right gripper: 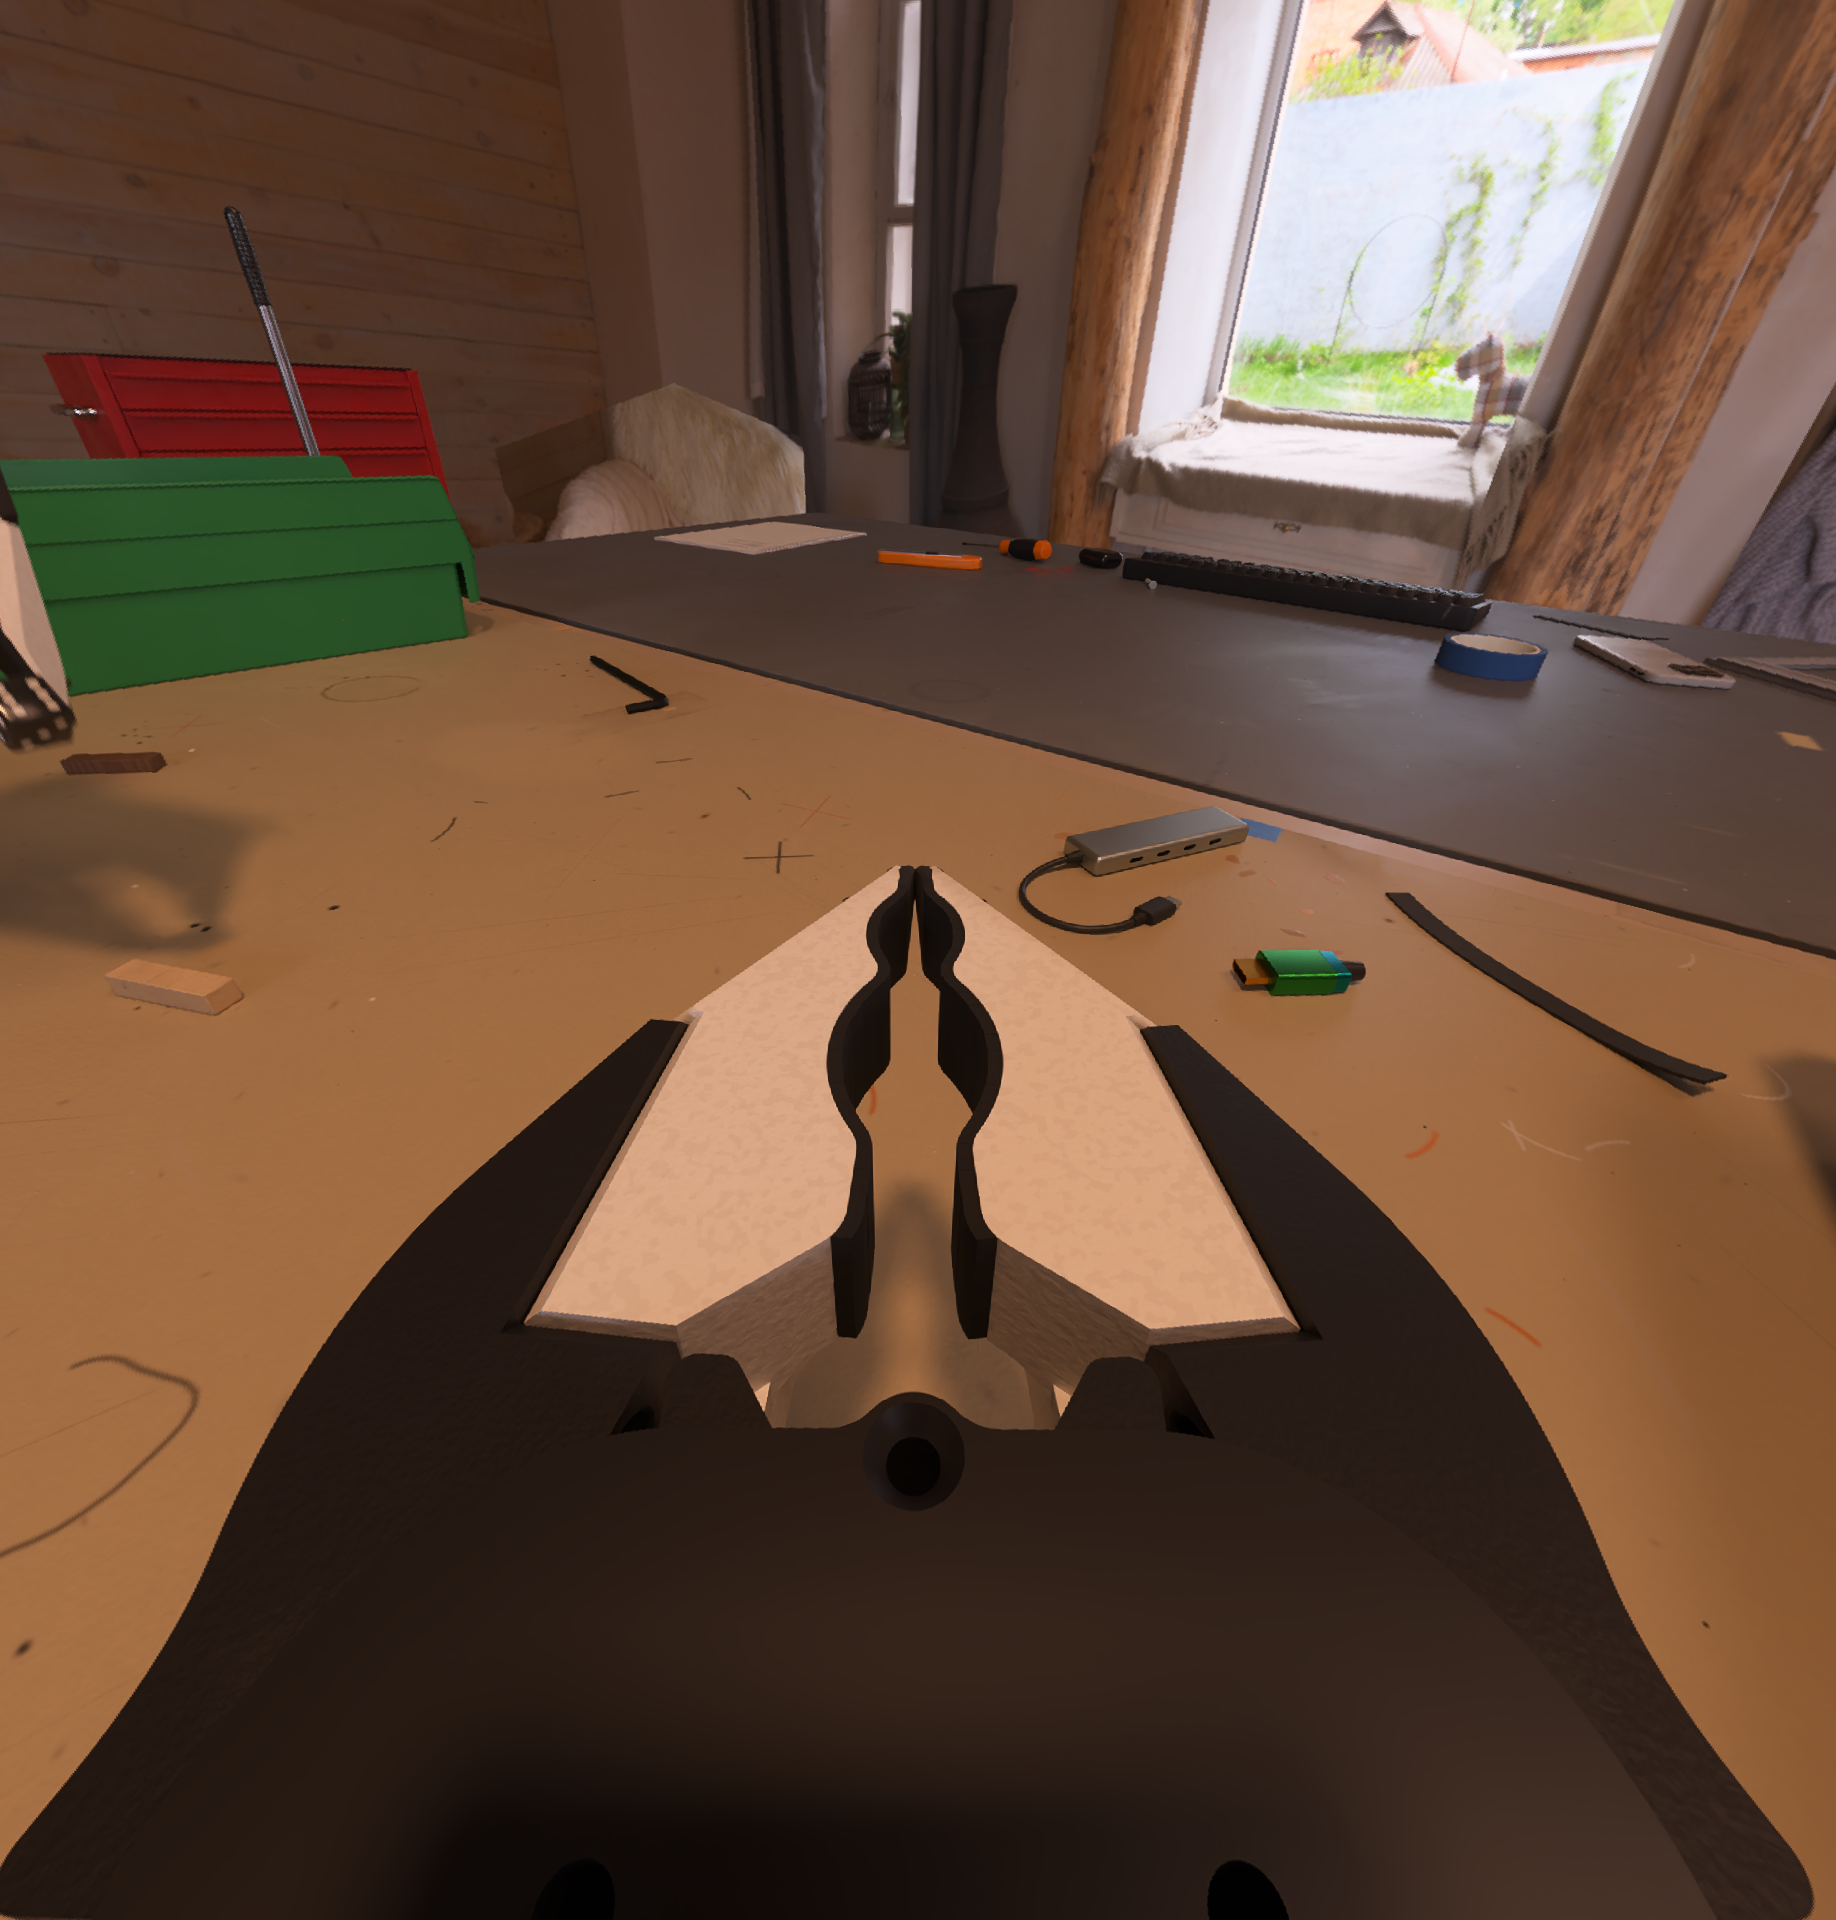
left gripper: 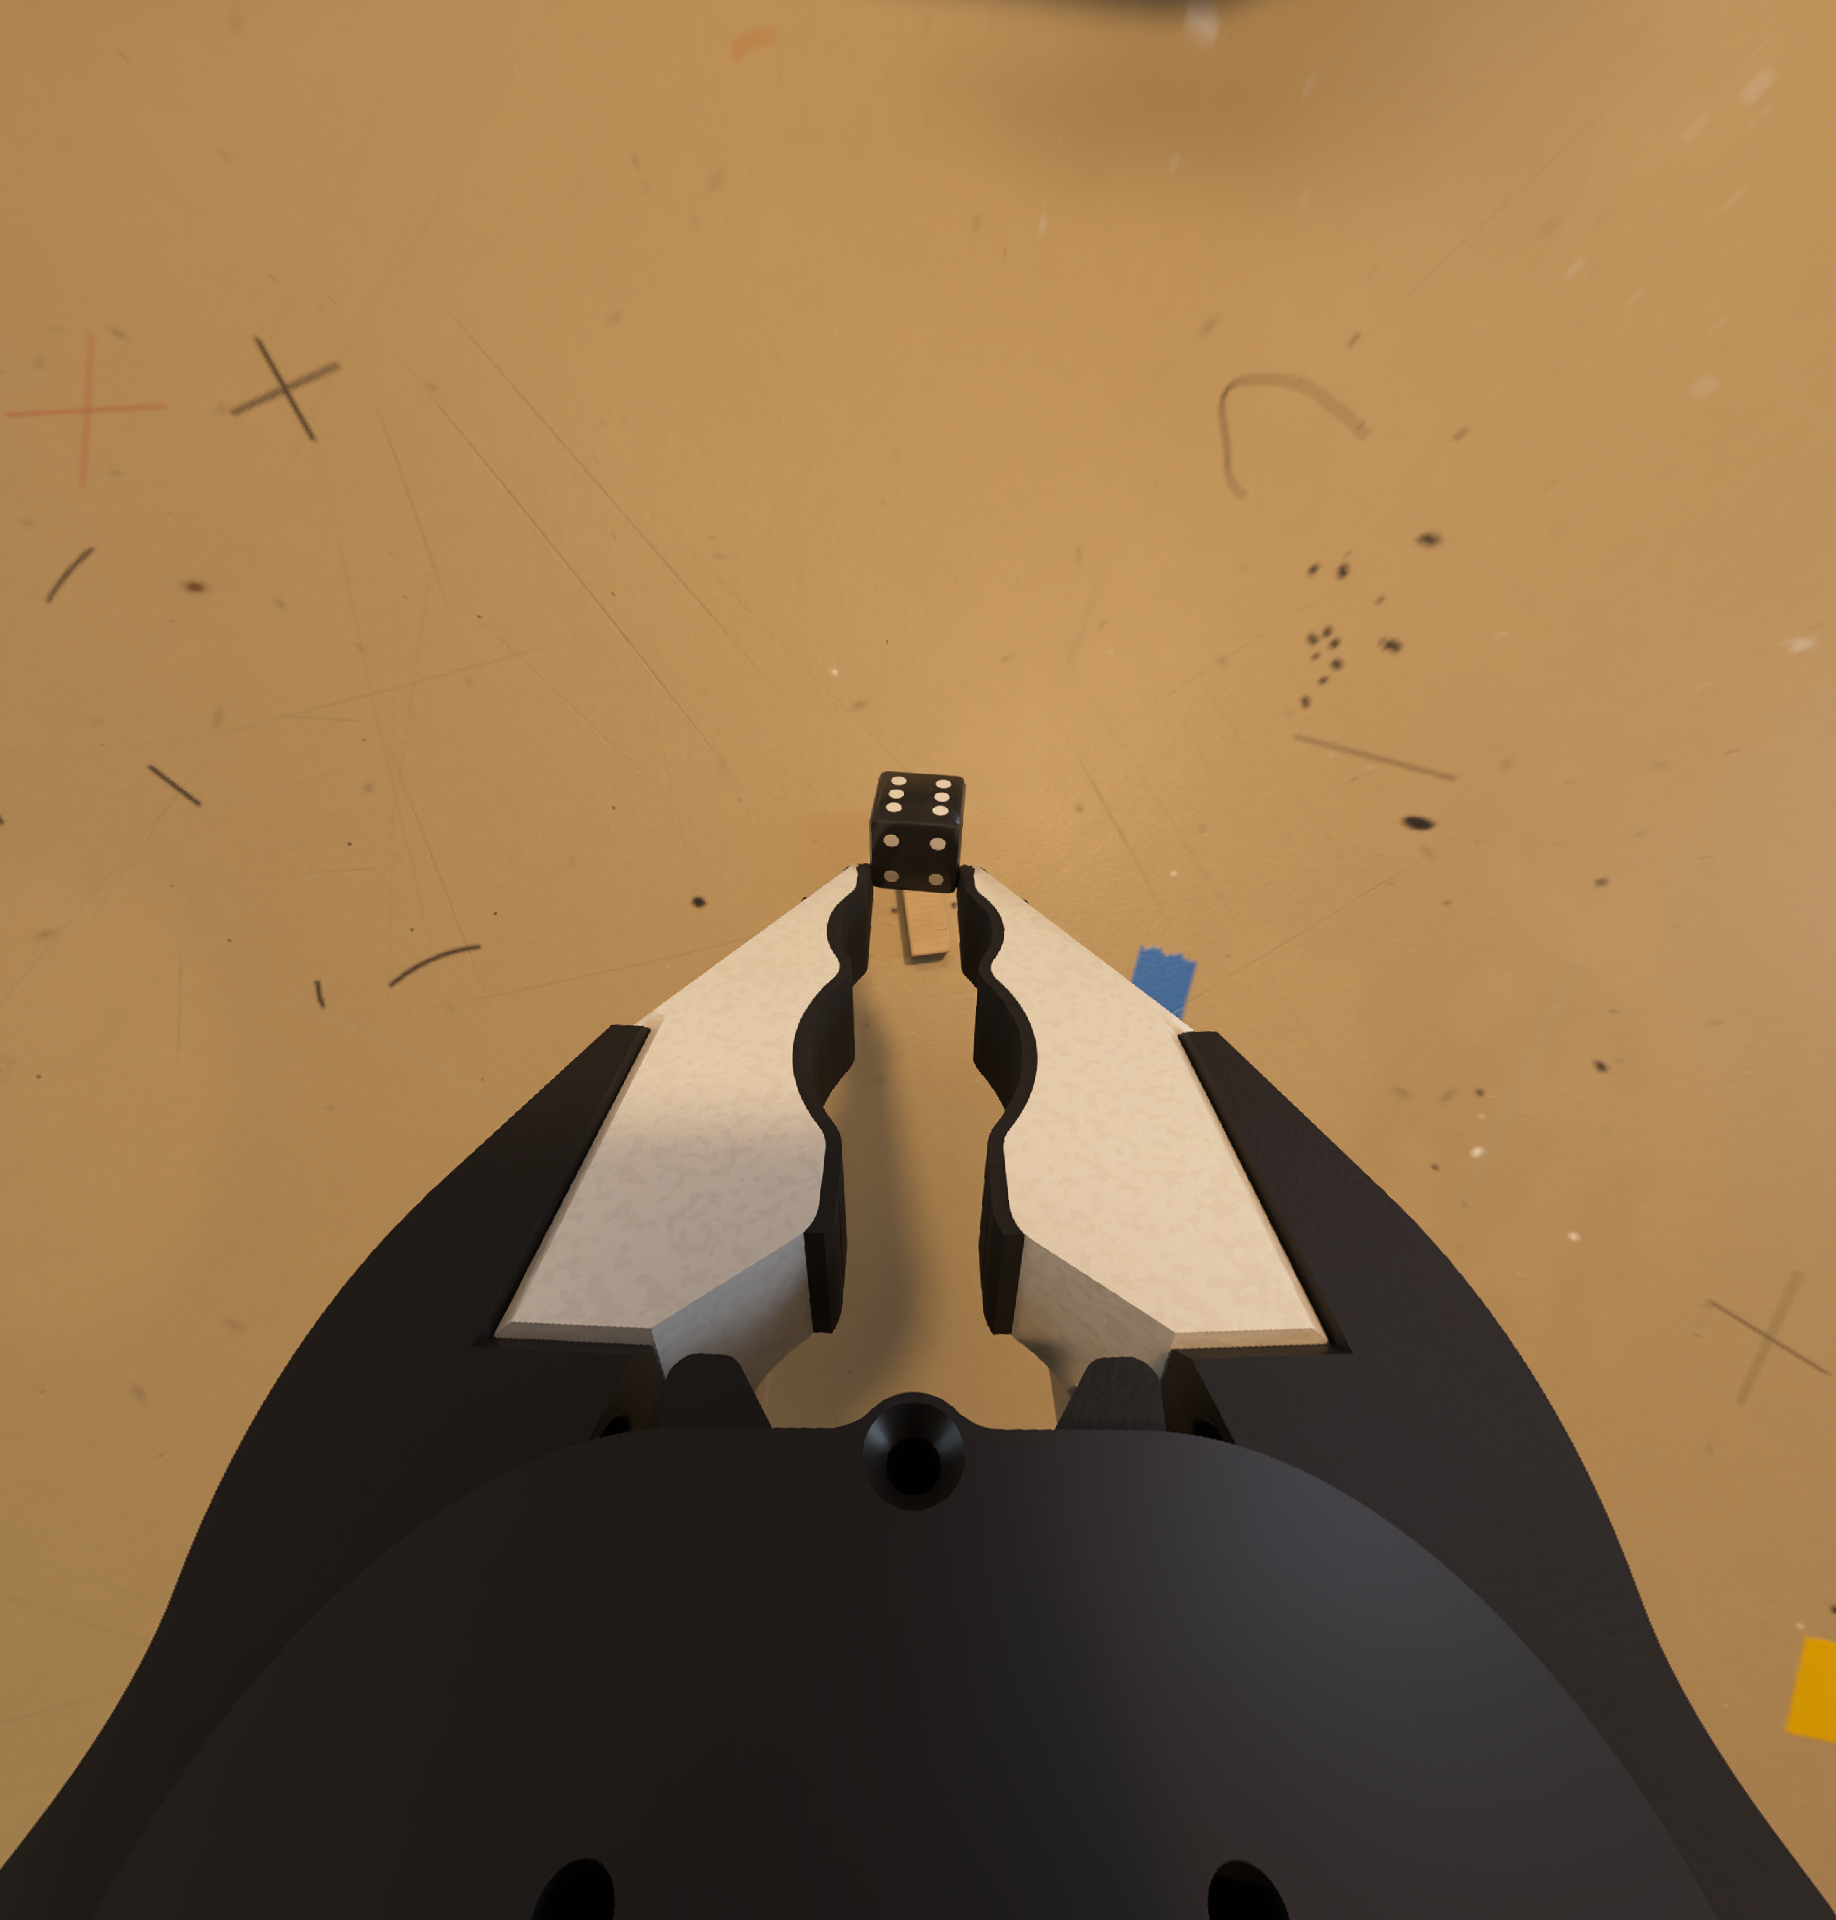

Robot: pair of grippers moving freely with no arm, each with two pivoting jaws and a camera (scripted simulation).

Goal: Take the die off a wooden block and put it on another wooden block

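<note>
Well past the pick-up, by the look of things: left gripper [left gripper: 915, 881] closed on the black die [left gripper: 916, 831], jaws pinching its lower sides, die lifted clear of the table [left gripper: 581, 520]. Seen below between the jaws, a pale wooden block [left gripper: 924, 928] lying bare on the table; in the right wrist view, a dark wooden block [right gripper: 114, 764] near the left edge, just beside the raised die [right gripper: 26, 715], and the pale one [right gripper: 174, 985] nearer. Right gripper [right gripper: 914, 878] idle above mid-table, jaws together, holding nothing. Left to do: setting the die on the other block and releasing.
</note>
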